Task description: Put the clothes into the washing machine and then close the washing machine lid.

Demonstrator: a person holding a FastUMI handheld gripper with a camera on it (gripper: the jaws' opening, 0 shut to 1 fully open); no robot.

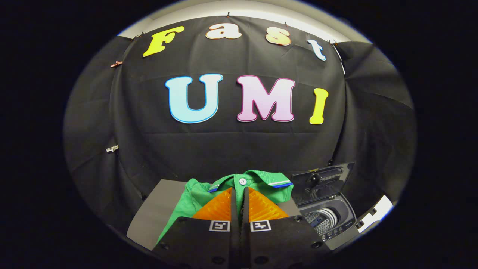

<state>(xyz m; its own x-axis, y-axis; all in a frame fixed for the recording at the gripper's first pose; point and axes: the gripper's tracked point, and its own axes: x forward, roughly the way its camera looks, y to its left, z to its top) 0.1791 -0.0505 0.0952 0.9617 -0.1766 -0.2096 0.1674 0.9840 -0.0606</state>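
Green polo shirt (pixel 194 198) with white button (pixel 242 181) and blue-white collar stripe; grey counter (pixel 153 216); dark grey washing machine (pixel 328 216), lid (pixel 323 183) glossy black.

Lower part of the green shirt (pixel 194 196) hidden behind the closed claw (pixel 239 194); washing machine (pixel 328 220) partly cut off.

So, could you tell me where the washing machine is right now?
In the gripper view, the washing machine sits, lid raised, right of the green shirt pinched in the hand-held gripper.
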